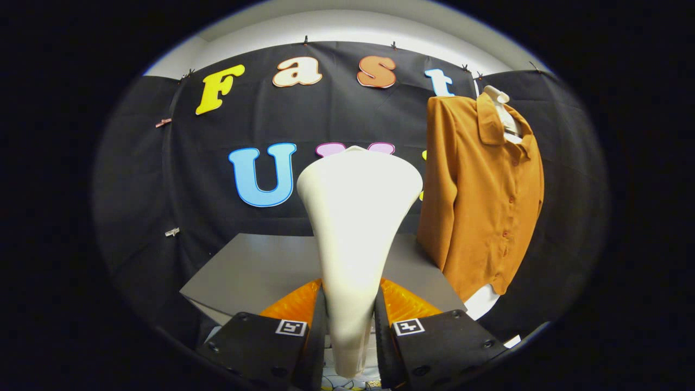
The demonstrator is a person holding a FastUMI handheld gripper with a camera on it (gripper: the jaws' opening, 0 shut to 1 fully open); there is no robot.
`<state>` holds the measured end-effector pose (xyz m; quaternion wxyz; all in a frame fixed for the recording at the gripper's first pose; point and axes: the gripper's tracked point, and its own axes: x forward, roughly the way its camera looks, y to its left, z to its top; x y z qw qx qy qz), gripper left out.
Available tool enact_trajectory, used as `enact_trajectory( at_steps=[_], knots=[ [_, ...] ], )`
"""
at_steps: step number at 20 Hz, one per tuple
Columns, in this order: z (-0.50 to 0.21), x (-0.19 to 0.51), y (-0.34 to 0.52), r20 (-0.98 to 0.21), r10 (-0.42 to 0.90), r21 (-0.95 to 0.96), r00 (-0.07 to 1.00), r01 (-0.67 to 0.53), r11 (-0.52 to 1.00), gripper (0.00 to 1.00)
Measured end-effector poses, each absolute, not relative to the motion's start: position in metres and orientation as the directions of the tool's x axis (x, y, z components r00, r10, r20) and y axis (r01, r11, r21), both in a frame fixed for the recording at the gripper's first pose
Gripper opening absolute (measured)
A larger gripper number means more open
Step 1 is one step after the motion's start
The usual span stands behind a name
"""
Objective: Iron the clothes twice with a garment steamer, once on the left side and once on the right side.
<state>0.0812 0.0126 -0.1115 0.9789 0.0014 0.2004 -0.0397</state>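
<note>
We see the black cloth wall (163,190) of the booth behind everything, pinned along its top edge with small clips.

Next in size is the clothes item, a rust-orange shirt (480,201) hanging on a pale hanger (502,108) against the wall, ahead of the tongs and off to their right. It has a collar, a row of buttons down the front and a long sleeve falling along its left edge as we look at it. Its hem hangs just past the far right corner of the bench, and something white shows below the hem; we cannot tell what that is.

The grey bench (255,271) lies flat beyond the tongs, its bare top running back toward the wall.

The garment steamer (355,233) stands upright directly ahead of us, cream-white, narrow at the handle and flaring wide toward its head at the top. Its head is level with the shirt's middle but well apart from it, to the shirt's left, and not touching the cloth.

The tongs (350,326) are closed on the steamer's narrow handle: both fingers (260,342) press against it, 1 on each side. Each finger carries 1 small square marker on its upper face. Orange translucent parts show just behind the fingers on both sides of the handle.
</note>
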Motion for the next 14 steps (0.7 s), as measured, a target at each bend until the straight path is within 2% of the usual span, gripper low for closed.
enact_trajectory(
  at_steps=[7,14],
  knots=[
    [-0.077,0.025,-0.024,-0.321,-0.198,-0.003,0.926,0.208,0.978,0.43],
    [-0.058,0.017,-0.126,-0.286,-0.323,-0.021,0.902,0.331,0.943,0.43]
  ],
)
